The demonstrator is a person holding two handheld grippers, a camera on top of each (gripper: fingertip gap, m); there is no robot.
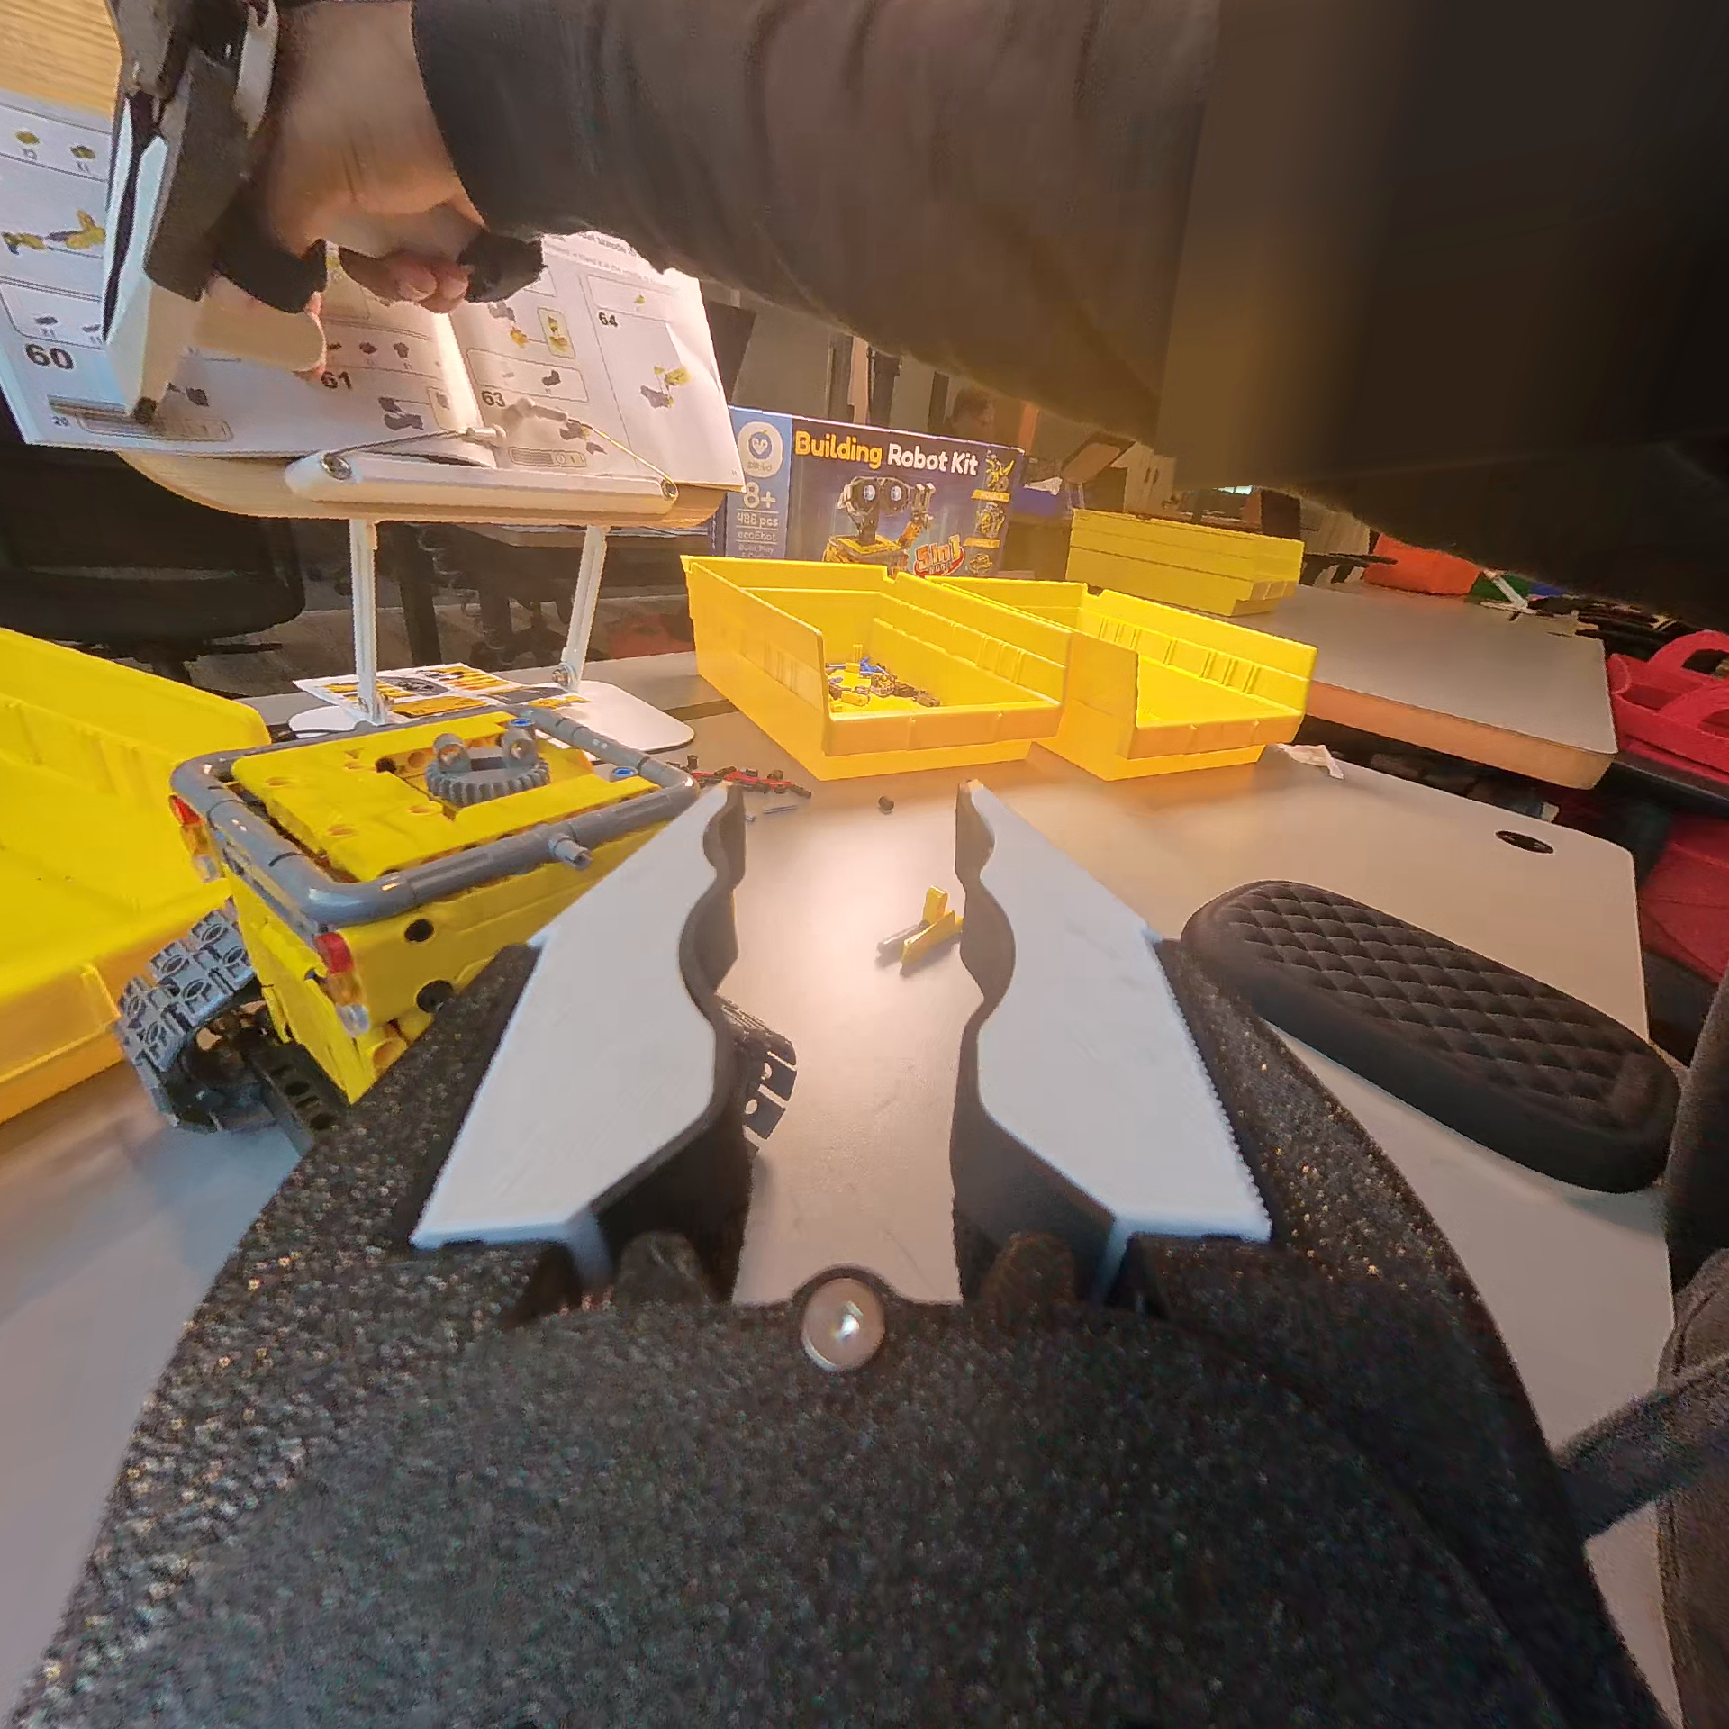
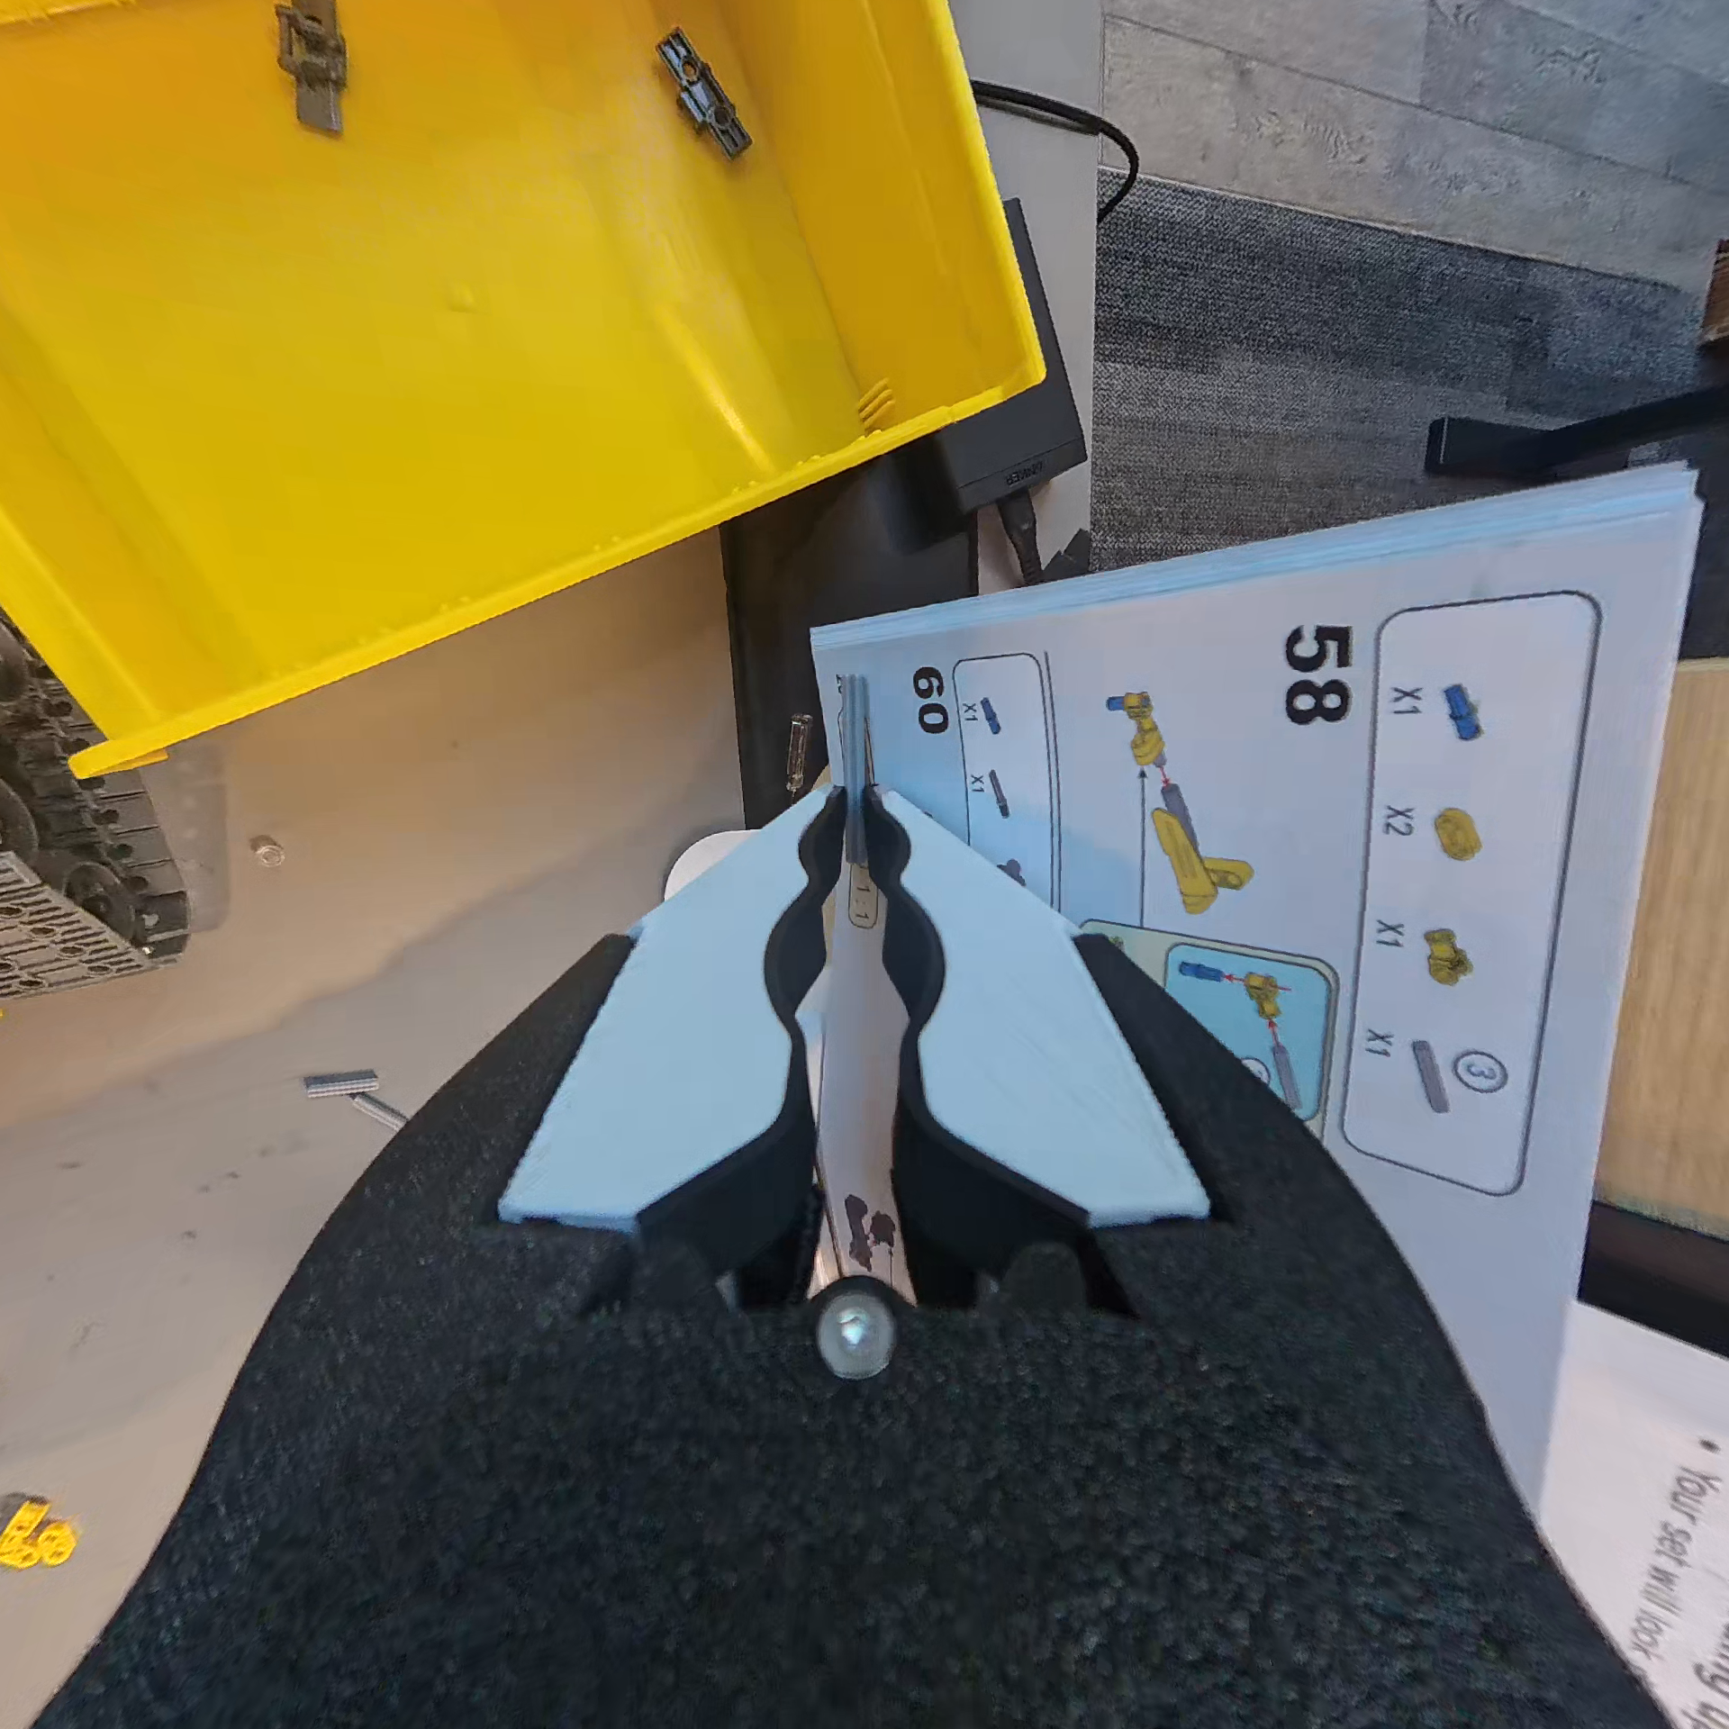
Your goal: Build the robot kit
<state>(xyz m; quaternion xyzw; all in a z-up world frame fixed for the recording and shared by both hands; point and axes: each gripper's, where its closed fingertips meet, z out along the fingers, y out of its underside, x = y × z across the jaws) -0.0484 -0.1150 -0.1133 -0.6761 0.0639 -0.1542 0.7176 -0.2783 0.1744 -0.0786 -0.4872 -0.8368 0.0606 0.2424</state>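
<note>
Grey rod [image 2: 858, 769]: pinched at the tips of the right gripper [image 2: 853, 797], upright against the lower left corner of the booklet page.
Writing: printed step numbers and part counts on the booklet [image 2: 1310, 842]; a printed box [image 1: 875, 491] stands behind the bins.
Toy vehicle [image 1: 374, 870]: one, yellow with a grey gear on top, just left of the left gripper.
Yellow bins [image 1: 870, 674]: two side by side past the left gripper, another at the far left, more stacked behind.
Left gripper [image 1: 849, 809]: jaws wide apart, holding nothing, low over the table [image 1: 842, 936].
Small yellow part [image 1: 926, 926]: one, on the table beside the right finger.
Right gripper: jaws nearly closed on the rod.
</note>
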